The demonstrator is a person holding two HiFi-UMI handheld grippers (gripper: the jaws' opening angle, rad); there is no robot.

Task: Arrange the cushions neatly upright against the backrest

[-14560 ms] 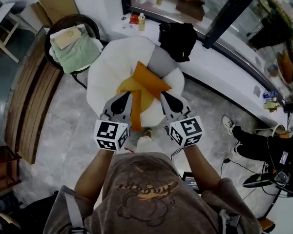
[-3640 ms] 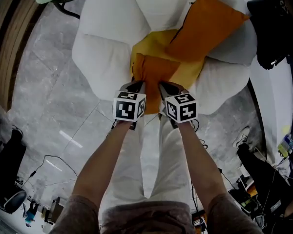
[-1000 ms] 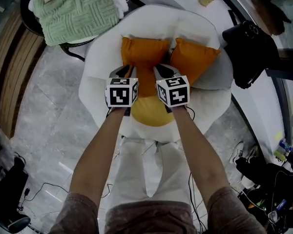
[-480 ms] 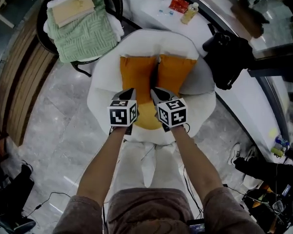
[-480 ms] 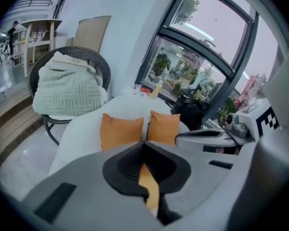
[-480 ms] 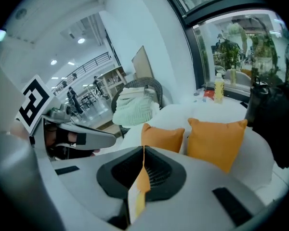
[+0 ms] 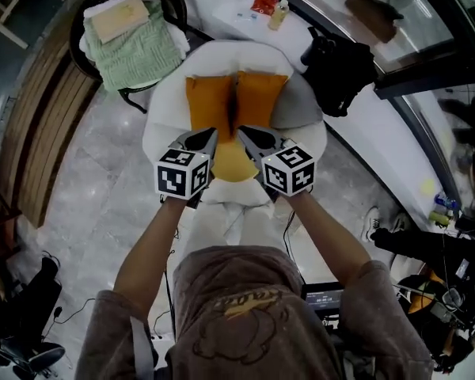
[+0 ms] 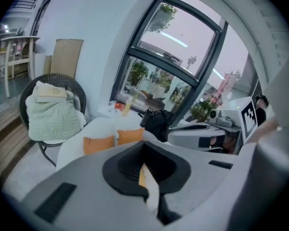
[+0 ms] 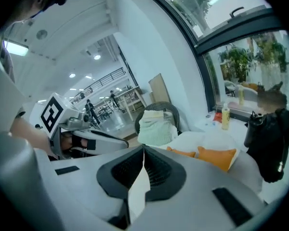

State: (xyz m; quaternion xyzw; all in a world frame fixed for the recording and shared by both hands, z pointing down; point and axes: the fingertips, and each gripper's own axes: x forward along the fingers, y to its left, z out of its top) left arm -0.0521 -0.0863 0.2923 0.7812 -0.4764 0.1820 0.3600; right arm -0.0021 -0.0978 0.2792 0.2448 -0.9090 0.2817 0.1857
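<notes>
Nearest, the left tool (image 7: 207,138) and right tool (image 7: 246,136) hang side by side over the front of the white armchair (image 7: 160,125). Each has its jaws pressed together with nothing between them. Under them lies the yellow seat pad (image 7: 233,161). Beyond, the 2 orange cushions (image 7: 209,104) stand upright, touching each other and leaning on the backrest (image 7: 241,55). The arranging looks finished, so this reads as the checking step. Any next move would probably be only a light nudge to square the 2 tops. That calls for closed tips pushing gently, not a grab.
</notes>
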